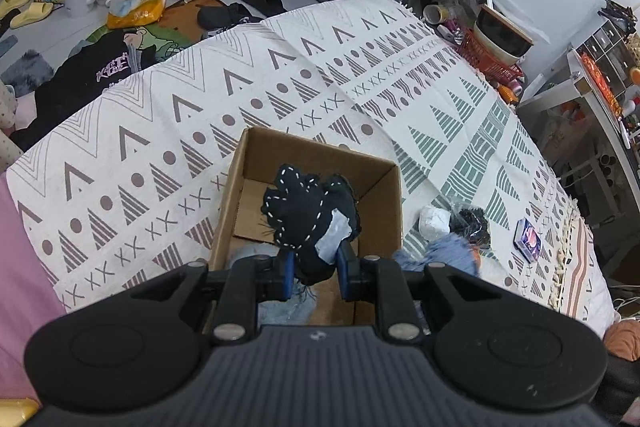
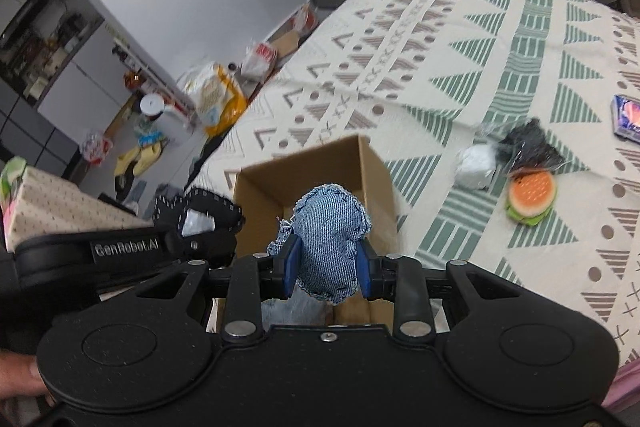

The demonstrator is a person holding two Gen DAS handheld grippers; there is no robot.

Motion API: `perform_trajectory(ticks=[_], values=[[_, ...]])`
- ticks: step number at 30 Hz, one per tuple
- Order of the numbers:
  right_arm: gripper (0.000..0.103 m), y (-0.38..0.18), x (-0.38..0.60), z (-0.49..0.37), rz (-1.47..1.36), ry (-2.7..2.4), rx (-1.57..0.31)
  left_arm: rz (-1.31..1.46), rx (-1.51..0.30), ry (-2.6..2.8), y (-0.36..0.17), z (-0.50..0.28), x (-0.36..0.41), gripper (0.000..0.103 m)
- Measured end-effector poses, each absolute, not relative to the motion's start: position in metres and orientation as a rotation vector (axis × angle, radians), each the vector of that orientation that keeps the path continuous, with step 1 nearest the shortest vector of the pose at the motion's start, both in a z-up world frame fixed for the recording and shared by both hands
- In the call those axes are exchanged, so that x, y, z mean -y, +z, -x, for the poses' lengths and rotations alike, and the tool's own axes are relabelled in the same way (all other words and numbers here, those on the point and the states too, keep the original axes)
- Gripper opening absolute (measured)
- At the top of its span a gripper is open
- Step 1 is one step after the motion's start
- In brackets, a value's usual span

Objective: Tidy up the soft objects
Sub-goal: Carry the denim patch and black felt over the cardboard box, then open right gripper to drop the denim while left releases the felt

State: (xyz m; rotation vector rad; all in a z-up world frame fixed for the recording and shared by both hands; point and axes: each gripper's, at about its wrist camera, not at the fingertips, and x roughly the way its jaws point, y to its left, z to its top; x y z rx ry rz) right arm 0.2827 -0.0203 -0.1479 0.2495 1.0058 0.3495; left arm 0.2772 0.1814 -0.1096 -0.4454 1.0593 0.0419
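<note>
Cardboard, brown and open-topped: that box (image 1: 316,163) sits on the cream bedspread with brown and green geometric print (image 1: 168,115), and both grippers hang over it. The left gripper (image 1: 316,273) has its blue pads clamped on a black stuffed cloth toy edged in white running stitches, with a grey patch (image 1: 308,215); the toy stands up between the pads, above the box's opening. The right gripper (image 2: 330,267) pinches a blue denim stuffed pouch with a frayed edge (image 2: 330,239) the same way, its pads pressing into the sides of the pouch, also over the box mouth. Something pale blue lies down in the box (image 1: 286,307), though it is mostly hidden behind the gripper and I can't make out what it is.

Off to the right of the box, on the bedspread, lie a white crumpled soft lump (image 2: 476,167), a black knitted piece in clear plastic wrap (image 2: 532,147) touching it, and a small orange and green plush burger (image 2: 530,197) just beside those. A small blue printed packet (image 2: 628,117) lies well apart, near the bed's edge.
</note>
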Motion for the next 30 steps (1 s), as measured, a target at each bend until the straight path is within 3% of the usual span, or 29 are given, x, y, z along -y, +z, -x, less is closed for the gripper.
perform_trajectory(ticks=[2,6,25,27,30], values=[[0.030,-0.154,0.016,-0.282,-0.245,0.357,-1.033,0.448,-1.064,0.039,-0.112,-0.278,-0.182,0.020],[0.046,-0.164,0.012,-0.282,-0.226,0.357,-1.075,0.457,-1.075,0.030,-0.117,-0.281,-0.181,0.020],[0.049,-0.160,0.074,-0.282,-0.277,0.254,-1.051,0.420,-1.114,-0.001,-0.127,-0.287,-0.146,0.021],[0.051,-0.160,0.081,-0.282,-0.285,0.246,-1.049,0.428,-1.106,0.008,-0.126,-0.289,-0.145,0.024],[0.052,-0.158,0.090,-0.280,-0.295,0.240,-1.042,0.449,-1.128,0.053,-0.129,-0.292,-0.146,0.042]])
